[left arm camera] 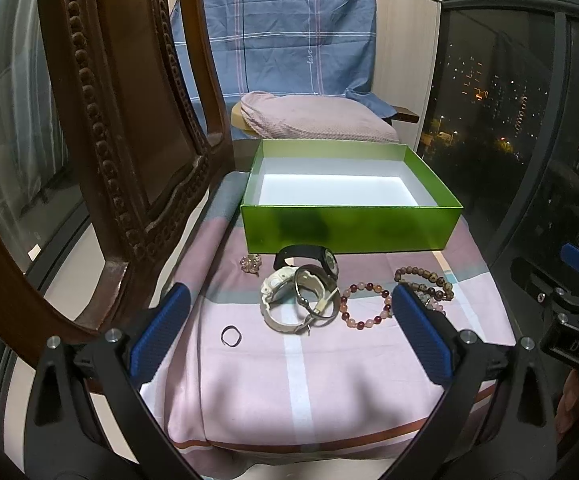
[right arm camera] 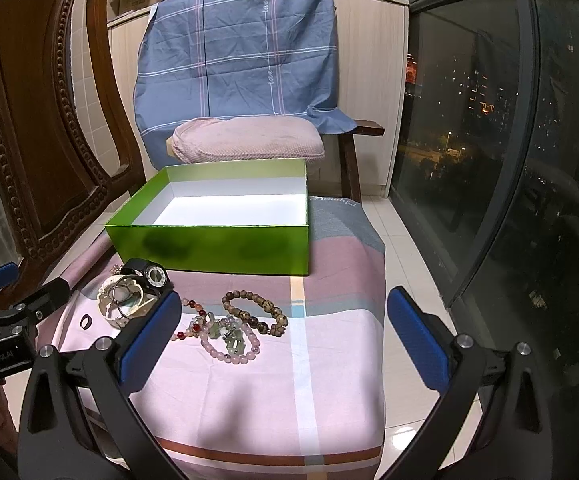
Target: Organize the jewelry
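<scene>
Left wrist view | left tool (left arm camera: 289, 312) hovering released over white watch (left arm camera: 289, 300) (tangled with bangle) | pinching strap only advised | green box (left arm camera: 349, 228) waiting empty

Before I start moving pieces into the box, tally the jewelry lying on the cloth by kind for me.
Watches: 2, black watch and cream watch
Metal bangle: 1
Bead bracelets: about 5, including the brown bead bracelet; the tangled ones are hard to separate
Small dark ring: 1
Total: about 9, none in the green box
</scene>
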The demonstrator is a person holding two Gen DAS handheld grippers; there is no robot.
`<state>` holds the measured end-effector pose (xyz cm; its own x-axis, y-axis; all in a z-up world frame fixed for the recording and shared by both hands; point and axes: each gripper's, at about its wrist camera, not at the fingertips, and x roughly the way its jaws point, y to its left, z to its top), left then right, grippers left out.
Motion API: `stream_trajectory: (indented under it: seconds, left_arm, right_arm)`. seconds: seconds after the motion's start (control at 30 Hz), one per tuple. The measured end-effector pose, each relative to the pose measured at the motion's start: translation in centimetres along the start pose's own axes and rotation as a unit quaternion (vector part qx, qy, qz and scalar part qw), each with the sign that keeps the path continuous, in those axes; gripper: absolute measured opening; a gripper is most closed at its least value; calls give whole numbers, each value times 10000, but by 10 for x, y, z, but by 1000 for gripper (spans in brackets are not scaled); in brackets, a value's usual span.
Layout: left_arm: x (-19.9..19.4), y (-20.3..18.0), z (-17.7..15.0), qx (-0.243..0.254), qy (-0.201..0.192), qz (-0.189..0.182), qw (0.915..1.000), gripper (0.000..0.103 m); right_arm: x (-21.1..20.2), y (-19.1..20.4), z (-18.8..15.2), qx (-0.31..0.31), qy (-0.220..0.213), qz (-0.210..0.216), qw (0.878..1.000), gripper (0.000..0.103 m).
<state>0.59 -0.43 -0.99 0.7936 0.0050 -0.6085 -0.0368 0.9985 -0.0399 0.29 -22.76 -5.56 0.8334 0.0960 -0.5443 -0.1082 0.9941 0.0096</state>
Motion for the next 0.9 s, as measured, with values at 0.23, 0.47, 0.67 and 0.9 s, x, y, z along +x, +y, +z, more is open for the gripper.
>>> stream_trajectory:
  seconds: [0.23,0.47,0.67,0.9]
  left_arm:
    - [0,1,-1,-32,3,-7,10000,100]
    - [1,-1,-1,-11,-6,-7,10000,100]
    - [1,-2,-1,-8,-4,-4,10000,100]
    - [1,-3,-1,1,-5,0,10000,100]
  right_arm:
    - [1,0,-1,-17,2,-3,10000,100]
    - [0,0,0,-17,6,-7,10000,100]
    - [1,0,-1,-13,-3,-5,10000,100]
    - [1,0,-2,-9,-3,8,10000,100]
